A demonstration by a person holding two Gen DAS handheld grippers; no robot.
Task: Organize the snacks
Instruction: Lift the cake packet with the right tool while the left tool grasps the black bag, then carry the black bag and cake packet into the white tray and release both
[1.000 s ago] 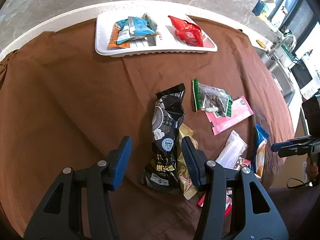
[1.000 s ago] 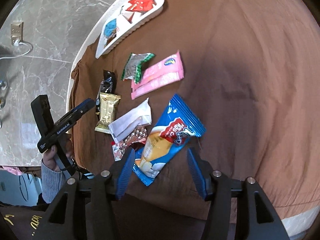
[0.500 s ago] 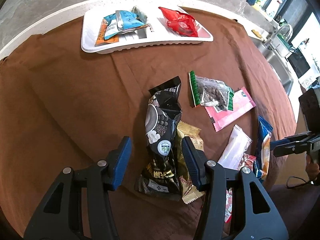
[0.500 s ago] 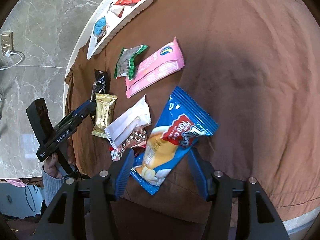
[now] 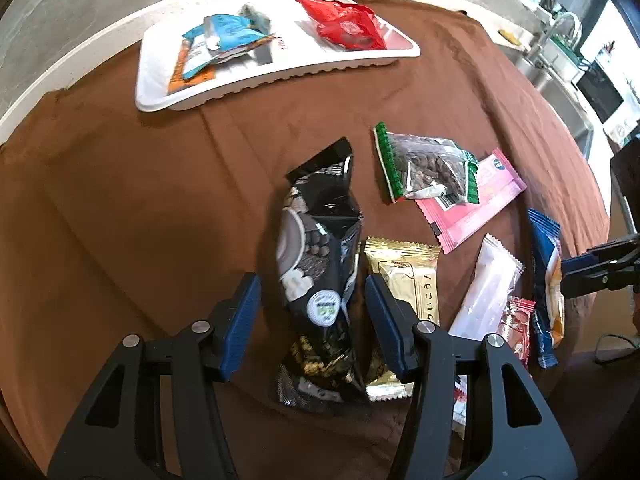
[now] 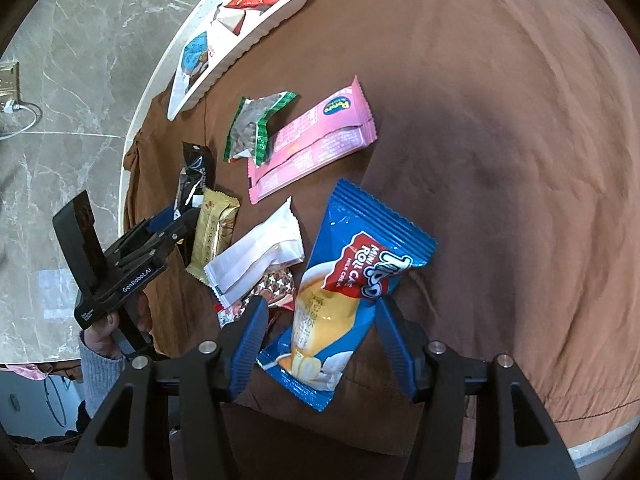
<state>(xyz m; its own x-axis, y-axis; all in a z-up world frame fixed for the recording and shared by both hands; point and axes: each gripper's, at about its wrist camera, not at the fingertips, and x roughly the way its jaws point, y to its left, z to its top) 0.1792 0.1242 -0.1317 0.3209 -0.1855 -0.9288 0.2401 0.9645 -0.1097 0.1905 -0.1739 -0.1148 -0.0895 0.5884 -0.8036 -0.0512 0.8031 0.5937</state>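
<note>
My left gripper (image 5: pixel 312 304) is open, its jaws on either side of a black cookie packet (image 5: pixel 316 264) lying on the brown cloth. A gold packet (image 5: pixel 404 276) lies right beside it. My right gripper (image 6: pixel 320 324) is open, its jaws on either side of a blue roll-cake packet (image 6: pixel 360 280). The left gripper also shows in the right wrist view (image 6: pixel 172 224). A white tray (image 5: pixel 280 76) at the far edge holds blue and orange packets (image 5: pixel 220 40) and a red packet (image 5: pixel 344 26).
A green-edged nut bag (image 5: pixel 428 168) overlaps a pink packet (image 5: pixel 476 204). A white packet (image 5: pixel 488 292) and a small red-white packet (image 5: pixel 516 328) lie near the blue one (image 5: pixel 546 280). The cloth (image 6: pixel 500 120) lies bare to the right. A sink (image 5: pixel 560 60) stands beyond the table.
Both grippers have moved down and forward, closer to their packets. The black packet and the blue packet now lie between the open jaws. Nothing was taken hold of.
</note>
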